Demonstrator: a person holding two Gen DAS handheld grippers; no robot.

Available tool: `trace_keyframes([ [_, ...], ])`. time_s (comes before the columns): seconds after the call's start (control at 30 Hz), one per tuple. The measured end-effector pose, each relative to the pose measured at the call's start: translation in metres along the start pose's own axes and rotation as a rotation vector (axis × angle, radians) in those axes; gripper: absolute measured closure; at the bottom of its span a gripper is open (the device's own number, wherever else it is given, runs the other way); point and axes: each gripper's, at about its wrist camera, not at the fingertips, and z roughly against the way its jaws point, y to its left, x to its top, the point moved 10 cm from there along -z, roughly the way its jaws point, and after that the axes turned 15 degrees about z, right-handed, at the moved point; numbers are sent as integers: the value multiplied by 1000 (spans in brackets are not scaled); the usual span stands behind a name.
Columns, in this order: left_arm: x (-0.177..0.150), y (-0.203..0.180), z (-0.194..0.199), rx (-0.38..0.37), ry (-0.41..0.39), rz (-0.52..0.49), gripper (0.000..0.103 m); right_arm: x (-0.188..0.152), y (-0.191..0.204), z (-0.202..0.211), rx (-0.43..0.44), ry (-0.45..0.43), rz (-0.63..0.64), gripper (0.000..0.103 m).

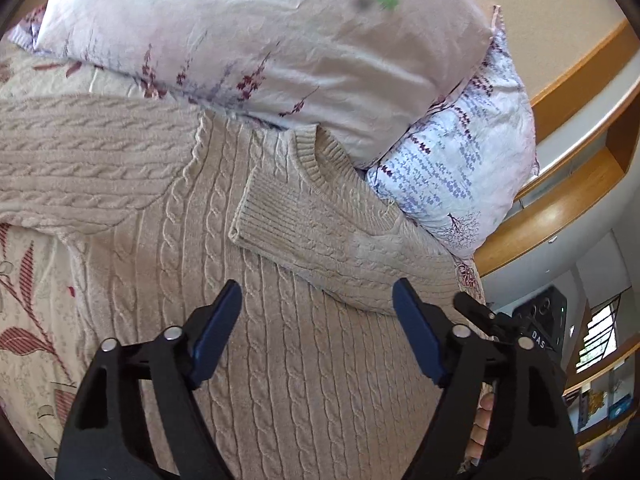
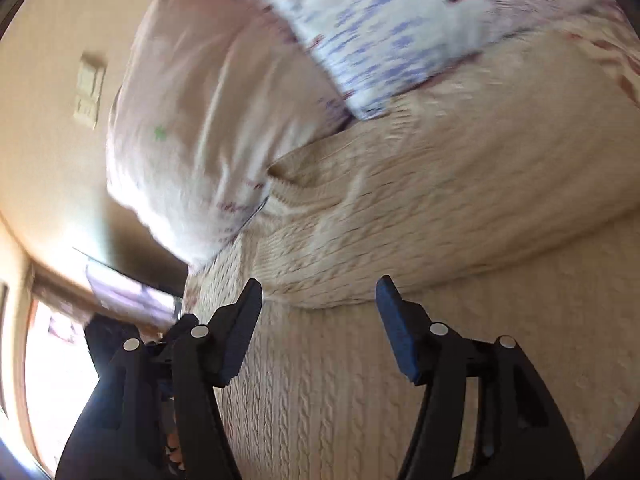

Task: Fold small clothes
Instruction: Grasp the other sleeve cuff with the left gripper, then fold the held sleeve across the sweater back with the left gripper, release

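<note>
A beige cable-knit sweater lies spread on the bed. One sleeve is folded across its chest, with the ribbed cuff near the middle. The other sleeve stretches out to the left. The collar is tucked under the pillows. My left gripper is open and empty just above the sweater body, below the folded sleeve. My right gripper is open and empty over the same sweater, near the folded sleeve. The right wrist view is blurred.
Two floral pillows, a pale pink one and a white and blue one, lie at the head of the bed over the sweater's top. A floral bedsheet shows at the left. Wooden shelves stand at the right.
</note>
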Motion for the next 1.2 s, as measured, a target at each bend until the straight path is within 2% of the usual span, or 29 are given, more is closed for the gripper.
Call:
trace_keyframes([
  [0.07,3,9,-13,17,25,60,44,0,-40,28,-79,-57,-124,46],
  [0.1,5,12,-19,19,31,90,47,0,-58,40,-125,-78,-168,50],
  [0.17,10,22,-26,40,27,139,59,-1,-88,55,-189,-105,-227,52],
  [0.2,12,26,-29,48,21,162,62,-2,-99,58,-215,-112,-256,57],
  [0.3,24,33,-33,61,-13,197,77,4,-122,62,-240,-148,-304,73],
  [0.37,33,36,-34,76,-41,211,88,11,-132,62,-261,-194,-314,76],
  [0.43,42,34,-37,60,-57,208,94,15,-139,63,-280,-230,-317,89],
  [0.53,55,26,-27,58,-123,154,96,19,-134,64,-258,-275,-288,93],
  [0.6,59,24,-14,53,-180,132,96,20,-125,67,-248,-294,-235,94],
  [0.67,58,30,-6,87,-205,116,96,15,-122,65,-256,-274,-210,94],
  [0.87,42,57,-14,183,-183,108,95,1,-125,56,-325,-227,-166,94],
  [0.93,41,56,-15,188,-183,86,92,-2,-120,58,-337,-199,-150,90],
  [0.97,40,55,-13,178,-171,88,88,-4,-117,60,-336,-186,-146,86],
  [1.0,40,54,-9,158,-162,98,85,-6,-112,62,-329,-174,-135,77],
  [1.03,39,53,-3,133,-153,106,73,-7,-106,65,-318,-169,-119,68],
  [1.07,38,53,4,115,-150,110,56,-7,-97,68,-301,-174,-93,65],
  [1.13,39,58,26,98,-177,113,41,-3,-82,73,-286,-186,-32,57],
  [1.17,40,61,37,98,-195,109,39,1,-75,73,-280,-190,-3,53],
  [1.2,42,68,49,108,-212,107,39,6,-71,71,-275,-189,17,44],
])
